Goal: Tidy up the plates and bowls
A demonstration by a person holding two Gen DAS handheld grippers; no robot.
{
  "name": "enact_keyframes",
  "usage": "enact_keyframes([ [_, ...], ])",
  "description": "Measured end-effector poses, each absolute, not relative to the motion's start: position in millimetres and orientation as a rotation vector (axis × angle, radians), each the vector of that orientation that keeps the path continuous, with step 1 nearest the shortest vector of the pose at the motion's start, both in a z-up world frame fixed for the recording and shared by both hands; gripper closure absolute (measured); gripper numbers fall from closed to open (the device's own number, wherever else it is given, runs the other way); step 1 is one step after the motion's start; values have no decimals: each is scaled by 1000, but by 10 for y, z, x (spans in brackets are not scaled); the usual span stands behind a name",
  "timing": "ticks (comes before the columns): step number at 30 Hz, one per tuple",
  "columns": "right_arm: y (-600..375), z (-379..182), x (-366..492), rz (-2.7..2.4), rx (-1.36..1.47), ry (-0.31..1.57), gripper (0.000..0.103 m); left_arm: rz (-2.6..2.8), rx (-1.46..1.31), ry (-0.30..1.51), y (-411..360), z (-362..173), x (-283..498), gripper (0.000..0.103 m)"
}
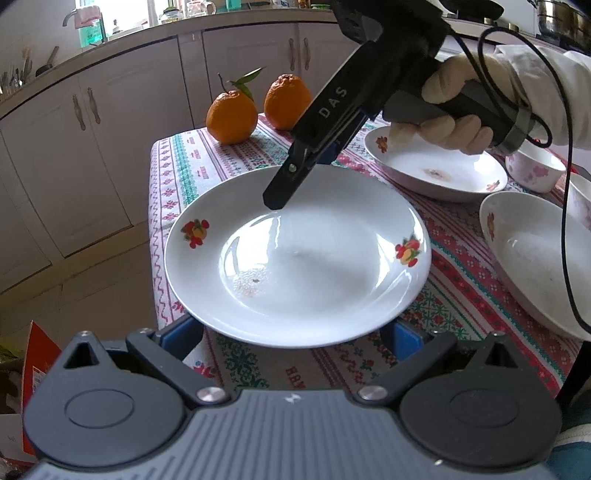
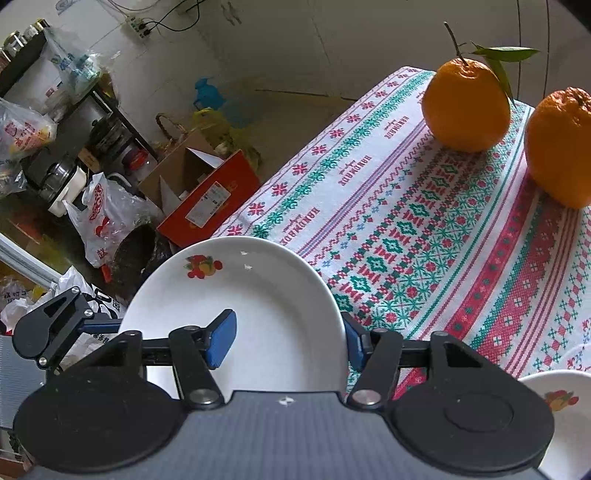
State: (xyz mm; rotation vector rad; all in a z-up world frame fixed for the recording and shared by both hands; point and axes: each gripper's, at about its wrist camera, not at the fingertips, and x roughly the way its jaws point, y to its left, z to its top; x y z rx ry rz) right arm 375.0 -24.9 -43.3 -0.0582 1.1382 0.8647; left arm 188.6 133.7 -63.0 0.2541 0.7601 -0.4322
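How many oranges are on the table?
2. One orange with a leafy stem sits near the far corner of the tablecloth; the other orange stands just beside it, behind the big white plate. None seem hidden.

Daylight from the window point(image 1: 122, 11) behind the counter lights both your views evenly. Glare streaks the white plate point(image 1: 295, 258), with a soft gripper shadow on it. Heavy fisheye bending at edges, dark corners; near gripper bodies slightly soft.
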Motion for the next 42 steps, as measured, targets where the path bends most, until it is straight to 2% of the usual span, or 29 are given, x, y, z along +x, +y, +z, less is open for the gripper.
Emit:
enact_keyframes([
  [4, -199, -427, 3711, 868, -79, 1138, 20, -421, 259, 756, 1326, -618, 1865, 2],
  [5, -182, -416, 3690, 863, -90, 1132, 10, -419, 258, 756, 1330, -613, 1860, 1],
  [6, -177, -399, 3671, 859, -100, 1122, 4, -415, 256, 756, 1335, -607, 1855, 1],
  [11, -182, -294, 3566, 844, -138, 1086, 0, -396, 250, 771, 1378, -590, 1779, 1],
  [29, -700, 425, 2437, 772, -184, 899, 0, -325, 163, 679, 1190, -265, 991, 1],
  [42, -1577, 295, 1700, 639, -146, 930, 0, -445, 214, 691, 636, -382, 563, 1],
])
